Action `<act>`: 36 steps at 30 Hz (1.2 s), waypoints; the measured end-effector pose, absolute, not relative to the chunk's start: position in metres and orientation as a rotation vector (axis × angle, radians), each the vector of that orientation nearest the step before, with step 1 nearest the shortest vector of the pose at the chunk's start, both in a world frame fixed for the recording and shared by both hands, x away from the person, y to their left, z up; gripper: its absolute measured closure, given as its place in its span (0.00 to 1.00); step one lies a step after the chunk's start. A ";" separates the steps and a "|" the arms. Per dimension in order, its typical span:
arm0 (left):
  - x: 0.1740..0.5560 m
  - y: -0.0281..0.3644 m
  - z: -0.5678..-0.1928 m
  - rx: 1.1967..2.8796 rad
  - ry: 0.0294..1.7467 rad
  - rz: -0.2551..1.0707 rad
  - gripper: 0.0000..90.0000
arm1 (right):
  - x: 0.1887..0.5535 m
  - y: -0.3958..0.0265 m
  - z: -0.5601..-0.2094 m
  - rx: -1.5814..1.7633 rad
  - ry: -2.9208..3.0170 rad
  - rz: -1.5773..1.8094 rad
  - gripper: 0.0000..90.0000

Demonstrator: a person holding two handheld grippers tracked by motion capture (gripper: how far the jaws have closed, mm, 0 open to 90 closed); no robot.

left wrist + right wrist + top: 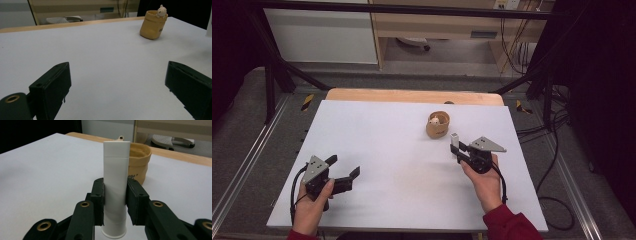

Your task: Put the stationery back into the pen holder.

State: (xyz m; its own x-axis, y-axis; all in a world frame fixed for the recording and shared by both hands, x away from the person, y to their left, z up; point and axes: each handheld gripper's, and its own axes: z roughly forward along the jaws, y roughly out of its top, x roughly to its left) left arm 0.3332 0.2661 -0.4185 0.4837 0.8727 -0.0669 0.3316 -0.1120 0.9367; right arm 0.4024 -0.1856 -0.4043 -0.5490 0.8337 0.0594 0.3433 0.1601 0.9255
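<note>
My right gripper [115, 195] is shut on a white upright tube [115, 182], its black pads pressing the tube's two sides. From above, that right gripper [458, 149] holds the white tube [455, 140] over the table's right half, just in front of a tan pouch-like cup [438, 125] with a small pale figure [434, 120] in its mouth. The tan cup [138, 162] stands right behind the tube. My left gripper [343, 171] rests at the front left, open with nothing between its jaws. The left gripper view has the tan cup [152, 25] far off to the right.
The white table top [377, 145] has a wooden strip [412, 96] along its far edge. Black frame legs and loose cables [557, 130] stand beside the table at the right. Shelving and a white cabinet [322, 35] stand beyond the table.
</note>
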 end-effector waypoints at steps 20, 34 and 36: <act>0.335 0.264 -0.422 1.693 1.055 0.636 0.06 | 0.458 -0.184 -0.359 1.117 1.899 1.422 0.77; 0.335 0.262 -0.422 1.708 1.036 0.642 0.07 | 0.489 -0.171 -0.356 1.121 1.846 1.439 0.77; 0.335 0.263 -0.421 1.702 1.040 0.638 0.07 | 0.492 -0.169 -0.356 1.118 1.841 1.446 0.77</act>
